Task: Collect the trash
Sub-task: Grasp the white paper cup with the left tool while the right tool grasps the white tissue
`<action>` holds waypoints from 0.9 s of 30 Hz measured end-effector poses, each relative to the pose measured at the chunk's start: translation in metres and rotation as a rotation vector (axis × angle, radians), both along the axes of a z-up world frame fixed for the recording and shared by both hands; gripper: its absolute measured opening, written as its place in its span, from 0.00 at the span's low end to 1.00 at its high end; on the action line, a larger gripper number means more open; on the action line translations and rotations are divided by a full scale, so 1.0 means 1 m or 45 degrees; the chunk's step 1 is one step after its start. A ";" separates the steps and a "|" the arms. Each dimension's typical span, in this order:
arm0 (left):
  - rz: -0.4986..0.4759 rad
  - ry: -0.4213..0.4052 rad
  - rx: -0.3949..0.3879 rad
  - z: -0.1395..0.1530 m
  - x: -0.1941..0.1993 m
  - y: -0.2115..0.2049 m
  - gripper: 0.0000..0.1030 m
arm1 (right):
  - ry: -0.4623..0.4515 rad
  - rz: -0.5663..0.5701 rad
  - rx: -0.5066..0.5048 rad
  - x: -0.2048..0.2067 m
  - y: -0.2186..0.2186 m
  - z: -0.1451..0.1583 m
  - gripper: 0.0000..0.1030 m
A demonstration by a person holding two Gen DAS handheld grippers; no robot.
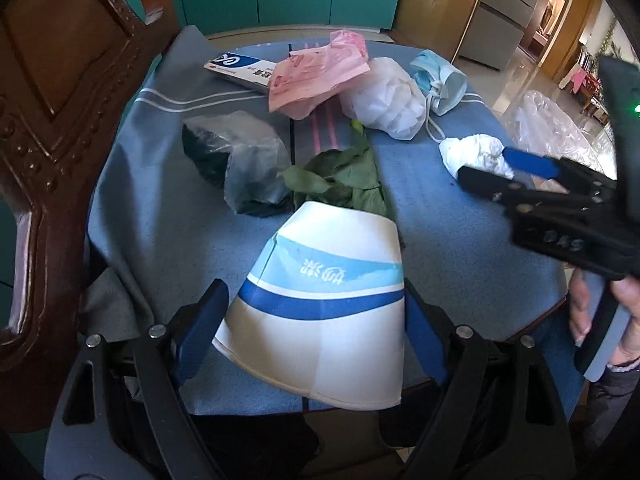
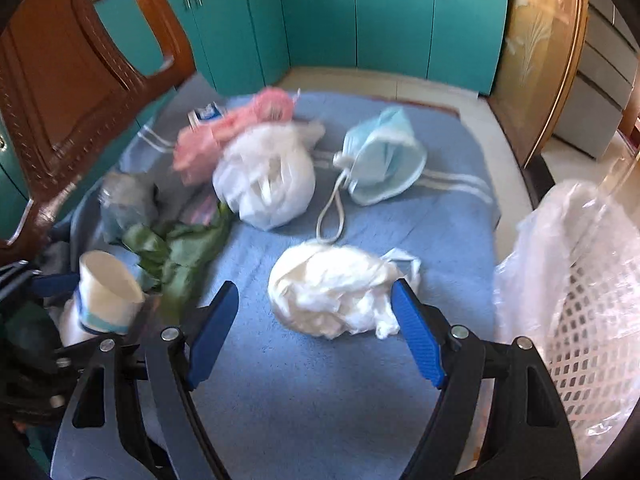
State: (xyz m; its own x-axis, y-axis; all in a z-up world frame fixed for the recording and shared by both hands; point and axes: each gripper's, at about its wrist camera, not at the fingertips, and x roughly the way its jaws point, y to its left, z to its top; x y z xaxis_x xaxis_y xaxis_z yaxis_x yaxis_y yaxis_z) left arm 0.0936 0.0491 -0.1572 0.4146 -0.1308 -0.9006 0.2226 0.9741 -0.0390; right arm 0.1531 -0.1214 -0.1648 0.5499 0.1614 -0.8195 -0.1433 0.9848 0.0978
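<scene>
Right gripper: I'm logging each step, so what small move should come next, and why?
Probably close the right gripper on the crumpled white tissue. Its jaws stand open with the wad already between the blue pads, and the lined basket waits just to the right.

I observe a home kitchen: teal cabinets [image 2: 352, 20] with bar handles under a countertop, a carved wooden chair [image 1: 52, 120], a cloth-covered table [image 2: 280, 380], and tiled floor [image 1: 532, 68] opening onto further rooms.
</scene>
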 end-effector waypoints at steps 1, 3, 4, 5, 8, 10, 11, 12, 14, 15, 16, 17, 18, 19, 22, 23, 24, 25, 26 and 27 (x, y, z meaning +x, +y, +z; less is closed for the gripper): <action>-0.001 -0.001 -0.005 0.001 -0.001 0.003 0.82 | -0.007 0.015 0.018 -0.004 0.001 0.002 0.74; 0.002 -0.002 -0.010 0.003 -0.006 0.006 0.83 | -0.005 0.069 0.085 -0.013 0.002 0.010 0.69; 0.006 -0.002 -0.013 0.003 -0.006 0.009 0.83 | -0.002 0.094 0.113 -0.018 0.001 0.013 0.64; 0.010 -0.002 -0.017 0.004 -0.007 0.010 0.83 | 0.007 0.125 0.143 -0.025 0.000 0.018 0.63; 0.016 0.002 -0.035 0.003 -0.004 0.012 0.83 | 0.022 0.189 0.222 -0.043 -0.005 0.030 0.63; 0.019 0.003 -0.039 0.002 -0.002 0.012 0.84 | -0.003 0.204 0.240 -0.050 -0.007 0.036 0.63; 0.020 0.005 -0.042 0.001 -0.001 0.012 0.85 | -0.020 0.185 0.214 -0.050 -0.008 0.039 0.63; 0.022 0.007 -0.043 0.000 0.000 0.011 0.86 | -0.035 0.156 0.173 -0.048 -0.009 0.040 0.63; 0.025 0.014 -0.041 -0.002 0.000 0.010 0.86 | -0.045 0.077 0.114 -0.037 -0.012 0.038 0.63; 0.024 0.017 -0.044 -0.002 -0.001 0.010 0.86 | -0.043 0.048 0.121 -0.030 -0.014 0.036 0.64; 0.022 0.020 -0.044 -0.003 -0.001 0.010 0.86 | -0.038 0.020 0.122 -0.023 -0.016 0.032 0.66; 0.020 0.020 -0.043 -0.003 -0.001 0.010 0.86 | -0.028 -0.006 0.098 -0.016 -0.016 0.028 0.67; 0.020 0.020 -0.041 -0.003 -0.001 0.011 0.86 | -0.017 -0.015 0.068 -0.009 -0.016 0.023 0.67; 0.023 0.021 -0.040 -0.003 -0.002 0.012 0.86 | -0.004 -0.011 0.038 -0.003 -0.012 0.018 0.67; 0.033 0.023 -0.050 -0.002 -0.001 0.016 0.86 | 0.030 0.006 -0.039 0.009 -0.002 0.003 0.67; 0.037 0.026 -0.055 -0.003 -0.001 0.018 0.86 | 0.035 0.018 -0.038 0.010 0.002 0.000 0.67; 0.039 0.027 -0.057 -0.003 -0.001 0.018 0.86 | 0.031 0.019 -0.036 0.010 0.004 -0.001 0.58; 0.040 0.027 -0.057 -0.003 -0.001 0.019 0.86 | 0.023 0.020 -0.035 0.008 0.006 -0.001 0.52; 0.040 0.029 -0.059 -0.004 0.000 0.019 0.86 | 0.006 0.021 -0.036 0.004 0.008 0.001 0.49; 0.039 0.031 -0.059 -0.004 0.000 0.018 0.86 | -0.004 0.028 -0.035 0.000 0.009 0.004 0.44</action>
State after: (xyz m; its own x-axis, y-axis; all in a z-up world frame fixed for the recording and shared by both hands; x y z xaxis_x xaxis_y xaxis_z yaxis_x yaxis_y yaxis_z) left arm 0.0937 0.0676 -0.1615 0.3971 -0.1605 -0.9036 0.1913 0.9774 -0.0896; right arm 0.1533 -0.1124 -0.1609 0.5491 0.1510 -0.8220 -0.1653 0.9837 0.0703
